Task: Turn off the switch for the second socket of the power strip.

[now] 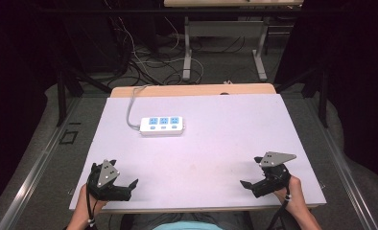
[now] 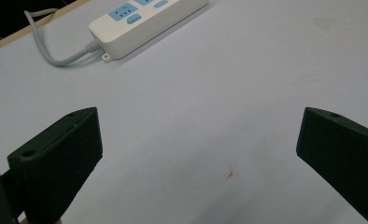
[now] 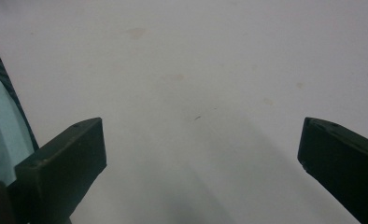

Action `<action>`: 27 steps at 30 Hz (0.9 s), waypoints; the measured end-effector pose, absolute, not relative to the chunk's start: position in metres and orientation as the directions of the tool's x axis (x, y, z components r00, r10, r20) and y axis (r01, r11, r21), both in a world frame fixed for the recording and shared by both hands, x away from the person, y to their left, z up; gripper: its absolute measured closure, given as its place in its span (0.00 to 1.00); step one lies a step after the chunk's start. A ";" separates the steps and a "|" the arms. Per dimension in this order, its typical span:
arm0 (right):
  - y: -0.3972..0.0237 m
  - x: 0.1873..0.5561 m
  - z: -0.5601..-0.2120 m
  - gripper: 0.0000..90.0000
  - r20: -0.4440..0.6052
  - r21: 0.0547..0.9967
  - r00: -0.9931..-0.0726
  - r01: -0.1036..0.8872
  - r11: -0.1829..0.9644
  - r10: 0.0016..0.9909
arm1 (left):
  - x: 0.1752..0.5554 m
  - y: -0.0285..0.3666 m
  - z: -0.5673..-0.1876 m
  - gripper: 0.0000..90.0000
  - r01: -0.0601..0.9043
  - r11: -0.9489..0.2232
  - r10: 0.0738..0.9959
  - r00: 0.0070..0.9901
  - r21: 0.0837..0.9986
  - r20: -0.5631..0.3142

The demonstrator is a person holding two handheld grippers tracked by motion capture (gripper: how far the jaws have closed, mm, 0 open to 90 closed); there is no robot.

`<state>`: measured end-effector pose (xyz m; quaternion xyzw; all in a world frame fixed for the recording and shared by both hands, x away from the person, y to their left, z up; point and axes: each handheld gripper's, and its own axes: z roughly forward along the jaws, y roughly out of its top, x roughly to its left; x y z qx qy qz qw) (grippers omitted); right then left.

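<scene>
A white power strip (image 1: 162, 125) with blue sockets lies on the white tabletop (image 1: 216, 139), left of centre, its grey cable (image 1: 131, 108) running off the far edge. In the left gripper view the strip (image 2: 145, 23) sits far ahead at the upper left. My left gripper (image 1: 129, 184) rests near the table's front left corner, jaws wide apart and empty; its own view shows bare table at the gripper's (image 2: 198, 163) middle. My right gripper (image 1: 247, 184) rests near the front right corner, open too, with only bare table across the gap at the gripper's (image 3: 201, 163) middle.
The white board lies on a wooden table whose far edge (image 1: 192, 90) shows behind it. Past it, on the floor, stand grey desk legs (image 1: 187, 57) and tangled cables (image 1: 144, 57). A teal sleeve or shirt (image 3: 0, 130) is at the left of the right gripper view.
</scene>
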<state>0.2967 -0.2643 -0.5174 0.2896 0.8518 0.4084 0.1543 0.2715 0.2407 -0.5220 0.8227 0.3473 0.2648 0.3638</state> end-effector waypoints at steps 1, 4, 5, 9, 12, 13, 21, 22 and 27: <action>-0.264 0.297 -0.517 0.01 -0.026 0.783 -0.786 0.368 0.502 0.617 | 0.273 0.241 -0.521 0.00 0.367 -0.502 0.763 0.615 0.783 0.200; -0.263 0.296 -0.518 0.01 -0.023 0.784 -0.779 0.375 0.495 0.627 | 0.273 0.240 -0.521 0.00 0.377 -0.500 0.762 0.620 0.779 0.188; -0.263 0.296 -0.518 0.01 -0.021 0.783 -0.781 0.376 0.496 0.624 | 0.273 0.240 -0.521 0.00 0.377 -0.500 0.762 0.620 0.779 0.188; -0.263 0.297 -0.518 0.01 -0.035 0.778 -0.784 0.368 0.510 0.620 | 0.274 0.240 -0.520 0.00 0.383 -0.499 0.765 0.615 0.777 0.189; -0.263 0.297 -0.518 0.01 -0.027 0.777 -0.778 0.379 0.503 0.628 | 0.277 0.240 -0.519 0.00 0.385 -0.500 0.766 0.615 0.776 0.188; -0.263 0.297 -0.518 0.01 -0.026 0.777 -0.782 0.376 0.505 0.623 | 0.278 0.240 -0.519 0.00 0.386 -0.498 0.769 0.610 0.776 0.191; -0.263 0.298 -0.518 0.01 -0.037 0.770 -0.785 0.372 0.519 0.618 | 0.282 0.239 -0.516 0.00 0.387 -0.504 0.771 0.605 0.772 0.200; -0.263 0.298 -0.518 0.01 -0.037 0.770 -0.785 0.372 0.519 0.618 | 0.283 0.238 -0.517 0.00 0.383 -0.494 0.775 0.602 0.781 0.195; -0.263 0.297 -0.518 0.01 -0.036 0.773 -0.781 0.374 0.512 0.624 | 0.292 0.234 -0.515 0.00 0.386 -0.490 0.778 0.597 0.782 0.194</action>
